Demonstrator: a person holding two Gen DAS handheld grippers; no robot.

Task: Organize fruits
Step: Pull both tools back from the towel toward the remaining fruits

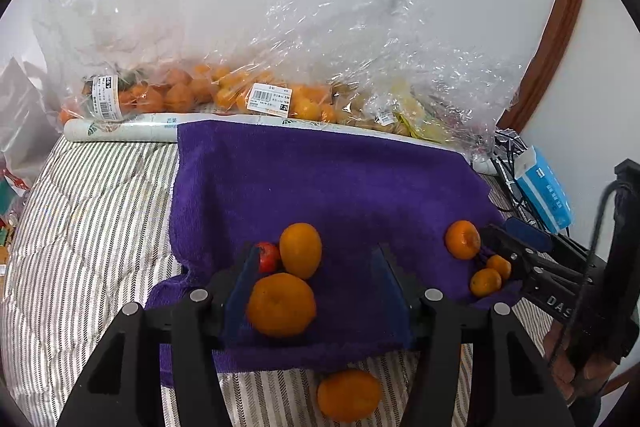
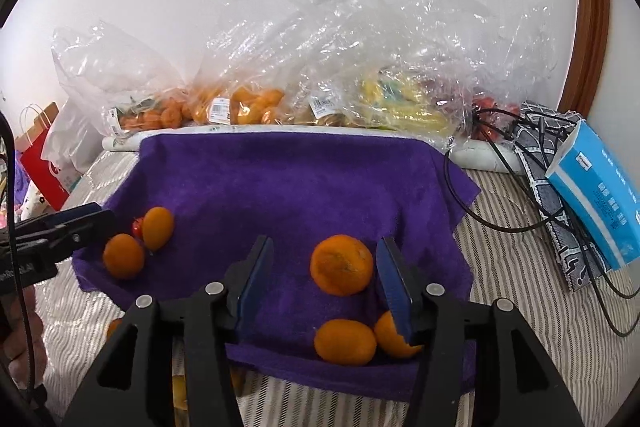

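Observation:
On the purple towel (image 1: 320,179) lie several oranges. In the left wrist view my left gripper (image 1: 315,255) is open around a large orange (image 1: 280,305) that rests near its left pad, with a wide gap on the right. Beyond it sit an oval orange (image 1: 300,250) and a small red fruit (image 1: 267,257). In the right wrist view my right gripper (image 2: 324,247) is open around another orange (image 2: 341,264), which sits close to the right pad without being pinched. Two oranges (image 2: 345,341) lie nearer, below the right finger.
Clear plastic bags of oranges (image 1: 180,91) and yellow fruit (image 2: 400,107) line the wall behind the towel. One orange (image 1: 348,395) lies off the towel on the striped cover (image 1: 88,211). A blue tissue pack (image 2: 596,187) and black cables (image 2: 500,223) are at the right.

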